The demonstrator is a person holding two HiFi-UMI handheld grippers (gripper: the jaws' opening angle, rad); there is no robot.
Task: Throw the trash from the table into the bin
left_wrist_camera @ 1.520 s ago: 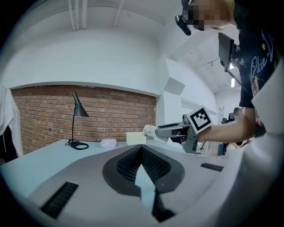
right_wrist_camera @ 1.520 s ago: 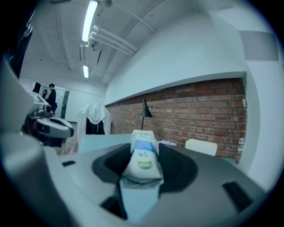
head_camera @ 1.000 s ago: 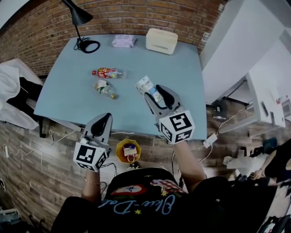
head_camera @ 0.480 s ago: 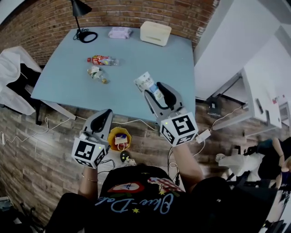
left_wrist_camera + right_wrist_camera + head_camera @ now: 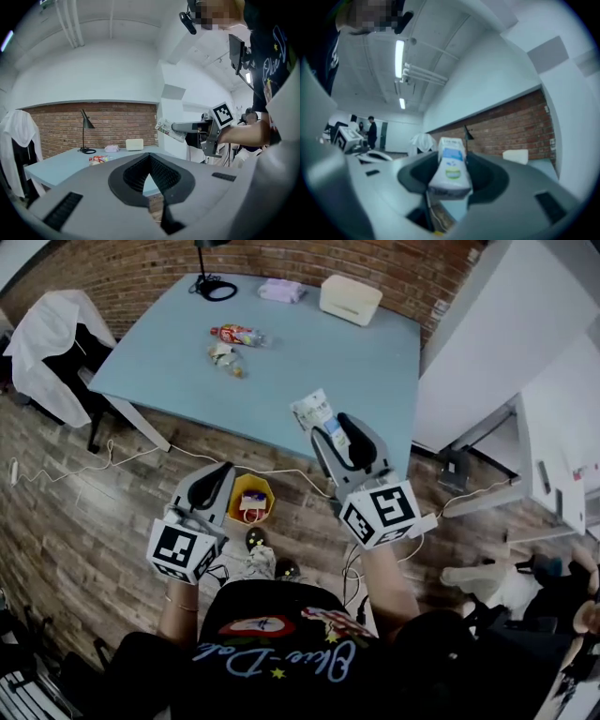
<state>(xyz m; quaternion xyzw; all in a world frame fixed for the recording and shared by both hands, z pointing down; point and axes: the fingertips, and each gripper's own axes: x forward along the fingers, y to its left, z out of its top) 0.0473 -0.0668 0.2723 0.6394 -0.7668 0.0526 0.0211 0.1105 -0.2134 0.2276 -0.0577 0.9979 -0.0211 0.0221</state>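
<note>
At the table (image 5: 309, 343) edge, right gripper (image 5: 333, 430) pinches boxy carton (image 5: 312, 412); left gripper's (image 5: 220, 471) jaws meet.

A blue-white carton (image 5: 314, 412) is held over the table's (image 5: 319, 362) near edge. A red bottle (image 5: 237, 334) and a crushed bottle (image 5: 223, 355) are laid farther in. A yellow bin (image 5: 250, 499) is set on the floor beside that edge.

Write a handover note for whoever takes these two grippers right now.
Right gripper: shut on the white-and-blue paper carton, near the light-blue table's front edge, not over the bin.
Left gripper: shut, empty.
Yellow plastic bin: on the floor between the grippers, some trash inside.
Left to do: drop the carton, then bin the red-labelled plastic bottle and crumpled clear bottle on the table.
</note>
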